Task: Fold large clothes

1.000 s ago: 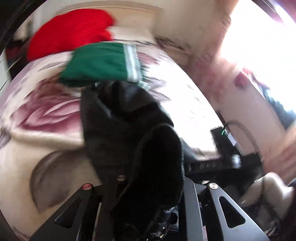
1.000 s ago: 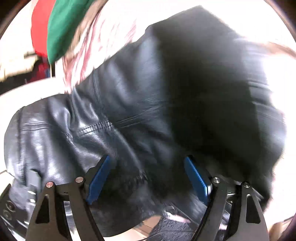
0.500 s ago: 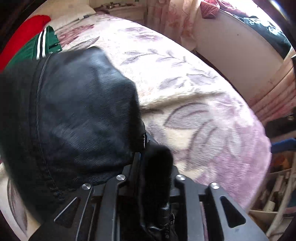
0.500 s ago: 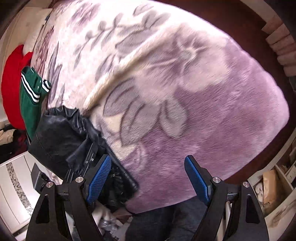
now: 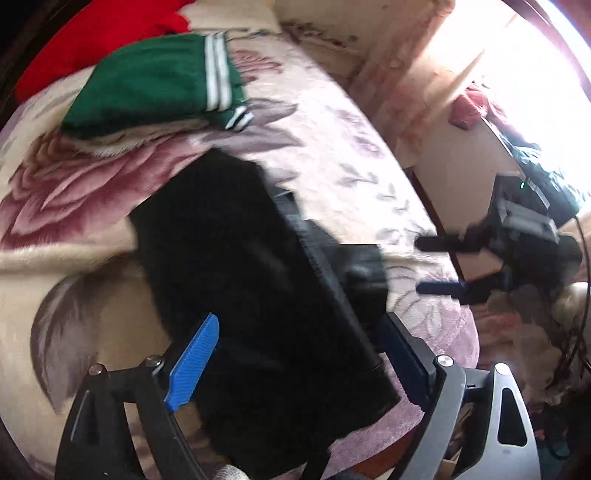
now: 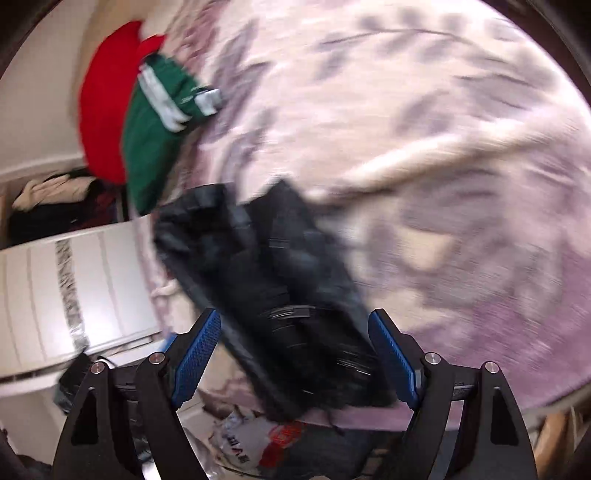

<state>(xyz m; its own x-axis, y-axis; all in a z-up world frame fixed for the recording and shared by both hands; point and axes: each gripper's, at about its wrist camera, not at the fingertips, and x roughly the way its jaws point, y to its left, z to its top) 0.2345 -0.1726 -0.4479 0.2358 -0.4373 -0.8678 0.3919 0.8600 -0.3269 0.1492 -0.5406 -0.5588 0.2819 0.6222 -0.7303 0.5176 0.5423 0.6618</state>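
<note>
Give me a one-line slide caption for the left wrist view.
Open left gripper above a folded black jacket on the floral blanket, green garment beyond.

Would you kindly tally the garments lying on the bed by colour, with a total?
Black: 1, the black jacket
Green: 1, the green garment with white stripes
Red: 1, the red garment
Total: 3
</note>
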